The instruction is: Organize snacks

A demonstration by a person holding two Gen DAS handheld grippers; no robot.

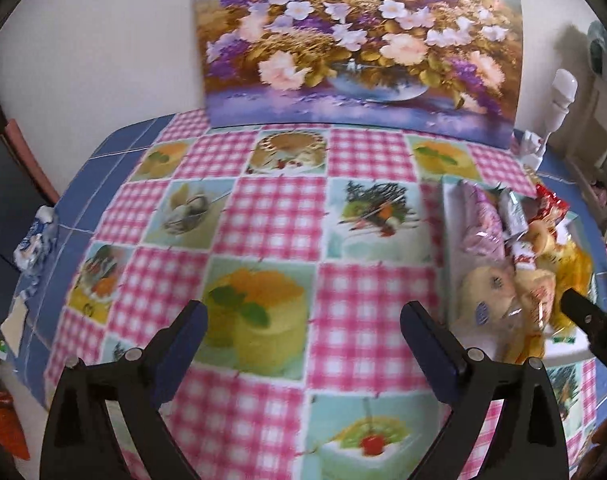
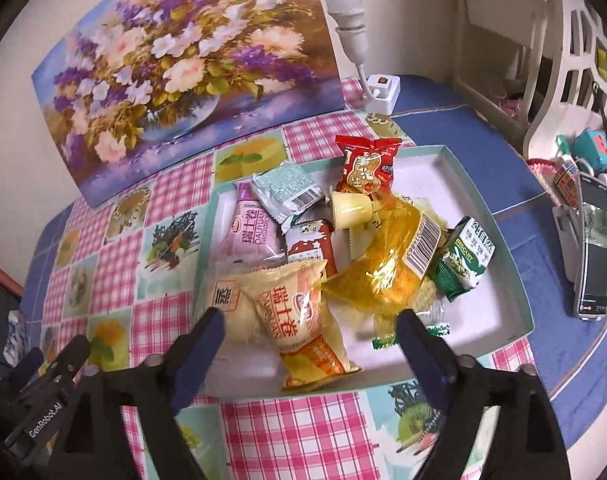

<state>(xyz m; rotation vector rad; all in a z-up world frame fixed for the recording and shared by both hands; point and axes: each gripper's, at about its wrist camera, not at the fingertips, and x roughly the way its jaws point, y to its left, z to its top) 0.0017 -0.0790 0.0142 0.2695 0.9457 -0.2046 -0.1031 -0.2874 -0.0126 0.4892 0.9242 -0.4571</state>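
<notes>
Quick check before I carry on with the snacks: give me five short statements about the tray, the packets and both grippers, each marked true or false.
1. The snacks lie piled in the white tray. True.
2. The right gripper is clamped on the yellow roll packet. False: its jaws stand open above it, gripping nothing.
3. The green biscuit packet lies at the tray's right side. True.
4. The left gripper holds a red packet. False: it is open and empty over the checked tablecloth.
5. The flower painting lies flat in the tray. False: it stands propped against the wall behind the table.
</notes>
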